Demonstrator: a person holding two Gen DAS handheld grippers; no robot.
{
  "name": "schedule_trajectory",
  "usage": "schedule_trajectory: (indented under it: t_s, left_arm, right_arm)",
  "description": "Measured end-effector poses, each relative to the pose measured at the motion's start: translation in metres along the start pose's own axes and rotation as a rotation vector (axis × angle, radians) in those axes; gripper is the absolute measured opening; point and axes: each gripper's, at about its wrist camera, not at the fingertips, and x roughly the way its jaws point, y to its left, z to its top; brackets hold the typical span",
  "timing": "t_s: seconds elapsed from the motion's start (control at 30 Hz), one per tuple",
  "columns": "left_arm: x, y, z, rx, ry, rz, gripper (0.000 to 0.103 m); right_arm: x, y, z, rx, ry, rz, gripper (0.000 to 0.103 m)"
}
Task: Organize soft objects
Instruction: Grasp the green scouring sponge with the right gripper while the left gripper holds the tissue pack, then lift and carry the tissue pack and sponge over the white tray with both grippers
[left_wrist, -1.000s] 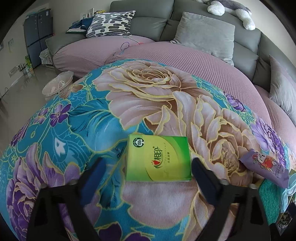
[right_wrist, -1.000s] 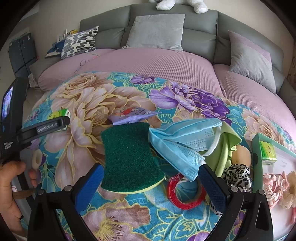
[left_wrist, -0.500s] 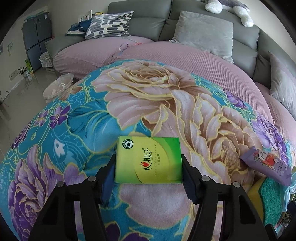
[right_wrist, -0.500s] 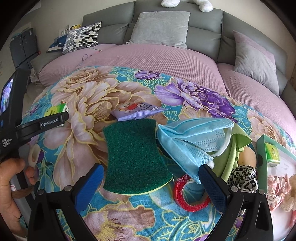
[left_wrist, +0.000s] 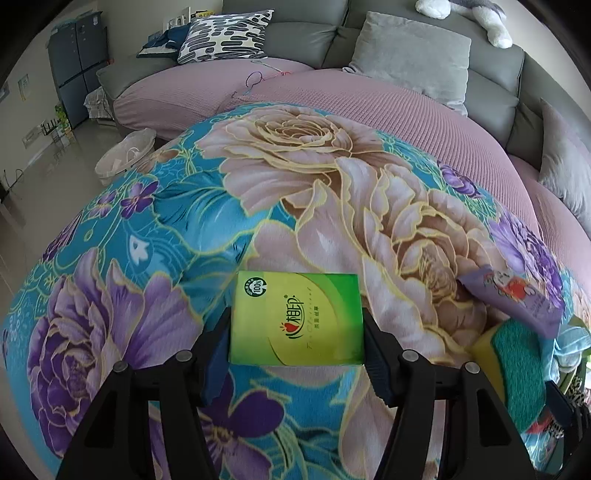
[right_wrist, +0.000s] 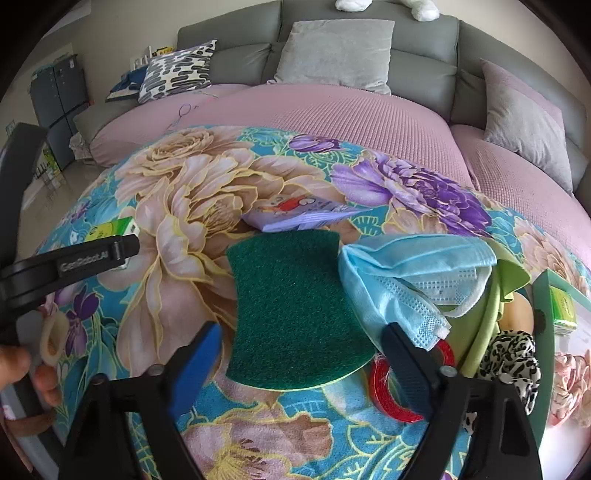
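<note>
Green tissue pack on the flowered blanket, clamped across both short sides by the left gripper. Likely light and squashy; side grip suits. Right gripper just narrowing, pads not yet pressing the green sponge between them.

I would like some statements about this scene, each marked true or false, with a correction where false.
1. The left gripper holds the green tissue pack between its fingers. True.
2. The green sponge lies between the right gripper's fingers, not pressed. True; those fingers have just been closing.
3. The blue face mask lies left of the sponge. False: it lies right of it.
4. The red tape ring sits on the sofa cushion. False: it lies on the floral blanket.
</note>
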Motion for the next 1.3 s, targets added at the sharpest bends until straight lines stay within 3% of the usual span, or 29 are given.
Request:
schedule_trajectory:
  t_s: [0.5, 0.97, 1.3]
  left_arm:
    - [0.0, 0.004, -0.001, -0.014, 0.017, -0.013, 0.065]
    - [-0.036, -0.006, 0.002, 0.006, -0.06, -0.028, 0.065]
    - [-0.057, -0.022, -0.002, 0.028, -0.098, -0.034, 0.065]
  right_arm:
    - [0.006, 0.003, -0.001, -0.036, -0.011, -0.041, 0.072]
    - [-0.048, -0.004, 0.002, -0.018, -0.115, 0.033, 0.072]
    - [-0.068, -0.022, -0.005, 0.026, -0.132, 0.075, 0.072]
